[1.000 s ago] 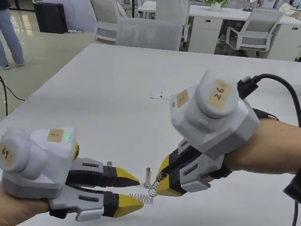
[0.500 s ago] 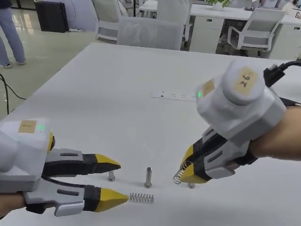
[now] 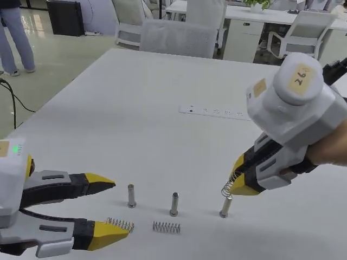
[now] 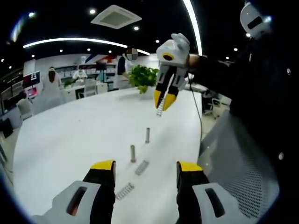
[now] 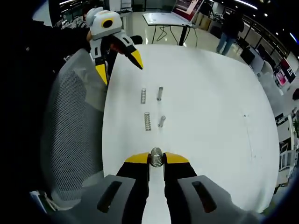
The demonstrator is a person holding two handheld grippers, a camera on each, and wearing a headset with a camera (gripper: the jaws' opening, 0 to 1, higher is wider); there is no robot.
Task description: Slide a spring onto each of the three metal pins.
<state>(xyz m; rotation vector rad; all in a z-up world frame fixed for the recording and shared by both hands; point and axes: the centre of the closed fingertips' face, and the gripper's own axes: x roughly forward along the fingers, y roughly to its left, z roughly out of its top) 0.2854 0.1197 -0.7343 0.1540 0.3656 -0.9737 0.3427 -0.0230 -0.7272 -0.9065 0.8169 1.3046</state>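
**Ana:** So, where is the spring now?

**Ben:** The right gripper (image 3: 238, 187) has it. Its jaws are pinching the top end of the held spring (image 3: 228, 186). The rest hangs down out of the tips.

**Ana:** And where is the pin for it?

**Ben:** The end pin (image 3: 225, 206) stands on the desk (image 3: 135, 108), right under that spring. The spring's low end is just above the end pin's top. I cannot tell if they touch.

**Ana:** Do they line up?

**Ben:** Not quite, I think. The end pin stands up and the spring leans a bit. The spring should turn its long way to match the pin, then go down over it.

**Ana:** What about the other hand?

**Ben:** The left gripper (image 3: 116, 207) is well apart from the end pin, out past the other two pins. Its jaws are spread wide with nothing in them. The right gripper is much nearer, so I think this job is for it.

**Ana:** Are the other pins bare?

**Ben:** Yes. The middle pin (image 3: 174, 203) is next along from the end pin, and the last pin (image 3: 131, 195) is beyond that. No pin has a spring on it yet.

**Ana:** Any more springs?

**Ben:** Two, flat on the desk. The nearer loose spring (image 3: 166, 227) lies not far from the end pin. The farther loose spring (image 3: 120, 223) lies well away from it, just beside the left gripper's lower tip.
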